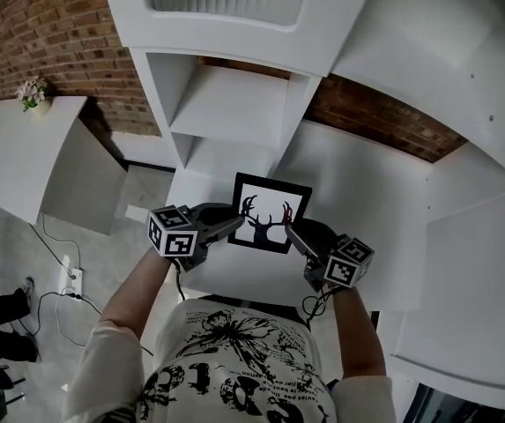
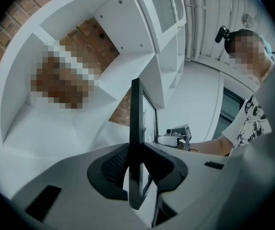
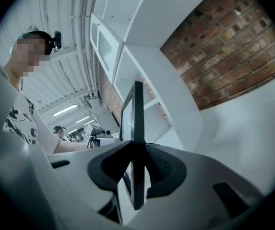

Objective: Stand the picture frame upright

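Note:
A black picture frame (image 1: 270, 212) with a deer-antler print is held in the air in front of the white shelving, its face toward the head camera. My left gripper (image 1: 234, 221) is shut on its left edge and my right gripper (image 1: 291, 230) is shut on its right edge. In the left gripper view the frame (image 2: 136, 128) shows edge-on, pinched between the dark pads, with the right gripper (image 2: 175, 137) beyond it. Seen from the right gripper view, the frame (image 3: 137, 128) is also edge-on between the pads.
White shelf unit (image 1: 234, 104) with open compartments stands straight ahead, and a brick wall (image 1: 49, 33) runs behind it. A white counter (image 1: 384, 192) stretches to the right. A white cabinet with a small plant (image 1: 32, 91) is at the left. Cables and a socket (image 1: 71, 280) lie on the floor.

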The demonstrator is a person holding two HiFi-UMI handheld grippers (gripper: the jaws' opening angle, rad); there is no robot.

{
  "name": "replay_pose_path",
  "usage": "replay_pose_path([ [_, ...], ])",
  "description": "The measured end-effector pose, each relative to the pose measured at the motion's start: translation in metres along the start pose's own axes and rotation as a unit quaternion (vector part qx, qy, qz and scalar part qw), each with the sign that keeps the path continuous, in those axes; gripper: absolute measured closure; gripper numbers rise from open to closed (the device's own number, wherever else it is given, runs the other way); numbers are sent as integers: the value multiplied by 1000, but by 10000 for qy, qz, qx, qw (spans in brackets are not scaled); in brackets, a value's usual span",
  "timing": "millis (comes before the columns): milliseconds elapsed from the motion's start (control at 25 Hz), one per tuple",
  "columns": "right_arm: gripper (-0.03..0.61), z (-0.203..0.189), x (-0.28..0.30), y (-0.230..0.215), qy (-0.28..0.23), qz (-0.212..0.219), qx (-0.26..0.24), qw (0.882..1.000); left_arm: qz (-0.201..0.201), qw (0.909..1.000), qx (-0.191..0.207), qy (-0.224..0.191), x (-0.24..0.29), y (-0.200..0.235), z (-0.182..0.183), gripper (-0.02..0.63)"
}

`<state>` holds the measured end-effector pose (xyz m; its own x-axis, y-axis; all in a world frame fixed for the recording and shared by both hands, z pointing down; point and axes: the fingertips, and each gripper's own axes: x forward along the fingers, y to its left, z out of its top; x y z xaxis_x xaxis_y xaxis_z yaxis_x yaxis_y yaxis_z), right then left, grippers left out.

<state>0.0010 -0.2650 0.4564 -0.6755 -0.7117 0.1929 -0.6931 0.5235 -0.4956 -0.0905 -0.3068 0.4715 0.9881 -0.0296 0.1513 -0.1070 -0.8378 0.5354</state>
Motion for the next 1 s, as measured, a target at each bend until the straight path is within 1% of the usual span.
replay_pose_path([
  [120, 486, 2, 9, -14, 142, -64, -112, 9998, 136, 9995, 278, 53, 6, 16, 4, 517],
  [240, 485, 5, 16, -27, 307, -161, -409, 9986, 375, 9965, 719, 184, 14, 30, 3, 508],
  [320, 485, 5, 19, -35, 481, -275, -801, 9952, 551, 9928, 1016, 308, 18, 39, 0, 504],
  [400, 485, -1, 24, -43, 763, -433, -1285, 9878, 718, 9892, 1219, 394, 22, 50, -1, 503],
  [480, 485, -7, 30, -55, 1022, -565, -1622, 9798, 855, 9847, 1440, 476, 25, 61, 1, 500],
  [560, 486, -9, 35, -65, 1082, -626, -1658, 9782, 923, 9820, 1548, 563, 28, 71, 2, 500],
  [720, 486, -10, 43, -79, 1118, -726, -1609, 9779, 1004, 9803, 1570, 651, 33, 85, 0, 502],
  [1000, 486, -16, 55, -102, 1400, -935, -1747, 9701, 1235, 9691, 1950, 870, 40, 105, 2, 502],
])
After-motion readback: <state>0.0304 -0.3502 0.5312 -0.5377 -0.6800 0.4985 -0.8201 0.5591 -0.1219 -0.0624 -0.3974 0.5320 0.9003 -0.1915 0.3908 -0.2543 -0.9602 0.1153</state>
